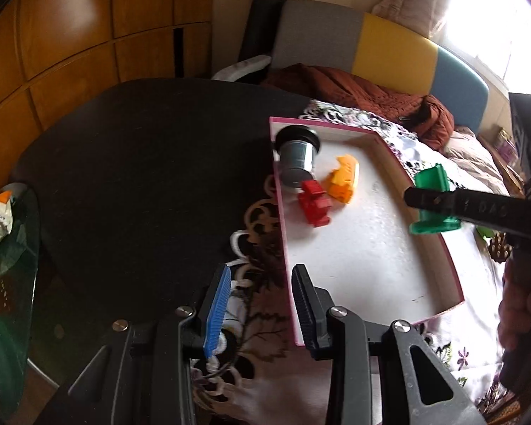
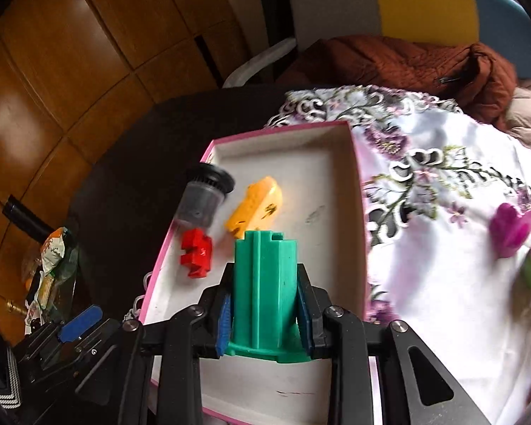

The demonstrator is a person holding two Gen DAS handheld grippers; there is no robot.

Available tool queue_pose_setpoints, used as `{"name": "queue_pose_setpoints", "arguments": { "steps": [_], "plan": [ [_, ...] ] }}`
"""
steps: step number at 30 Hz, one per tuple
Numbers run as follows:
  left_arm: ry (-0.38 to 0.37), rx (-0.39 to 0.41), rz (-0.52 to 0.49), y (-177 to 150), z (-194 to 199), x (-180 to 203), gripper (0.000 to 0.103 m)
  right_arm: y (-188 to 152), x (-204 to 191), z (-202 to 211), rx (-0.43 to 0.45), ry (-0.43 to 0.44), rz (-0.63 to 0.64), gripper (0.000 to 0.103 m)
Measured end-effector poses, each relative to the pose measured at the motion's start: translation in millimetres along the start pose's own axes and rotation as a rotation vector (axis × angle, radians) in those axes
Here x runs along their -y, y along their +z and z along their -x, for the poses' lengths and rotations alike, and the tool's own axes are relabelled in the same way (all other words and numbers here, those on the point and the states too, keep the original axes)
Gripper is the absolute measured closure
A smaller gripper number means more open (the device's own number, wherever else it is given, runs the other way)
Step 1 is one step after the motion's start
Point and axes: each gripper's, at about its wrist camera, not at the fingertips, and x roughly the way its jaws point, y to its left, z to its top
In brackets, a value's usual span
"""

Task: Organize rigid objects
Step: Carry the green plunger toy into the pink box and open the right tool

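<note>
Right gripper (image 2: 265, 304) jaws pinched green plastic piece (image 2: 263, 283) above pink-rimmed tray (image 2: 359, 219); left gripper (image 1: 260, 304) jaws spread, empty, straddling tray's near edge.

My right gripper (image 2: 265, 310) clamps a green block (image 2: 264, 290) of smooth, matt moulded plastic between ribbed blue pads. The red piece (image 2: 195, 252) and the yellow piece (image 2: 255, 205) look like the same hard plastic, slightly glossy. The box (image 2: 357, 191) seems to be card, pink outside, with a dull, scuffed white floor. The cloth (image 2: 442, 248) is embroidered lace-edged fabric. The cabinet panels (image 1: 70, 28) are glossy varnished wood.
</note>
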Motion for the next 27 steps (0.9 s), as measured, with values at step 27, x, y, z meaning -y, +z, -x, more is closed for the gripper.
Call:
{"name": "queue_pose_setpoints", "arguments": {
  "steps": [27],
  "plan": [
    [0.072,-0.002,0.084,-2,-4,-30,0.068,-14,-85,1,0.131,-0.176,0.249,0.044]
  ]
}}
